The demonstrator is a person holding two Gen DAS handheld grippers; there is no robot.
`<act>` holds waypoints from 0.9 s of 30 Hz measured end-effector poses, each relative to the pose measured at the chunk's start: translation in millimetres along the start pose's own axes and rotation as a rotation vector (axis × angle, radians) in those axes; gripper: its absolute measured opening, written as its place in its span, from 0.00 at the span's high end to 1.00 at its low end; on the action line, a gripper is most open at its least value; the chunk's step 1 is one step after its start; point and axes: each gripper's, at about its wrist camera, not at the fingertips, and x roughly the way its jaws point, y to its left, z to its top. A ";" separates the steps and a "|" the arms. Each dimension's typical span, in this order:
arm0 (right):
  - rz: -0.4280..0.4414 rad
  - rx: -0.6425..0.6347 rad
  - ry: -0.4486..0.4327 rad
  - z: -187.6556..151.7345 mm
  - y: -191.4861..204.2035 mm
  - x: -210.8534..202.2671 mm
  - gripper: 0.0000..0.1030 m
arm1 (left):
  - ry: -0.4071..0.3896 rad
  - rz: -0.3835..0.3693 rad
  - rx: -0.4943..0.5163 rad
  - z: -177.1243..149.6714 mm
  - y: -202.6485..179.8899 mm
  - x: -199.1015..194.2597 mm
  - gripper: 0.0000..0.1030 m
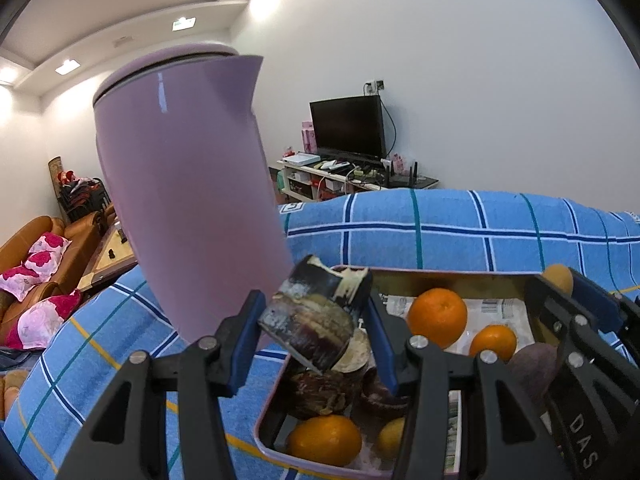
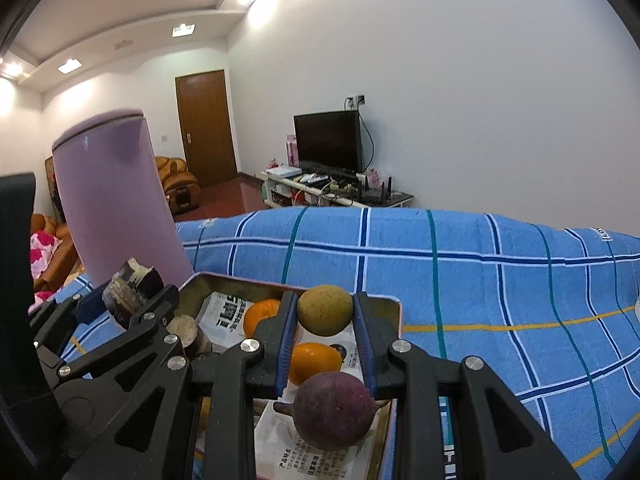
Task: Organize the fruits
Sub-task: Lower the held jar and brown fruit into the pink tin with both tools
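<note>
Left gripper point(image 1: 316, 334) clamps a sugarcane chunk point(image 1: 316, 320) above the tin tray point(image 2: 394, 312); stiff, heavy, grip mid-length. Right gripper point(image 2: 325, 312) pinches a yellowish round fruit point(image 2: 325, 310) (smooth, likely slippery) above it.

Left tool point(image 1: 316, 328) and right tool point(image 2: 325, 312) both clamped, angled down.

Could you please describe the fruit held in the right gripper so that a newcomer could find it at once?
Find the tin tray on the blue checked cloth. Above its far edge the right gripper pinches a small fruit. It is dull yellow-brown, unlike the bright oranges below.
</note>
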 end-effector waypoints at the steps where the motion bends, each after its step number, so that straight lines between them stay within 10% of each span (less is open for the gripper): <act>1: 0.001 -0.003 0.010 -0.4 0.8 1.8 0.71 | 0.005 -0.002 -0.001 -0.2 0.2 1.0 0.50; 27: 0.029 -0.061 0.190 -4.6 17.7 39.4 0.71 | 0.067 0.027 0.016 -1.5 7.4 15.2 0.50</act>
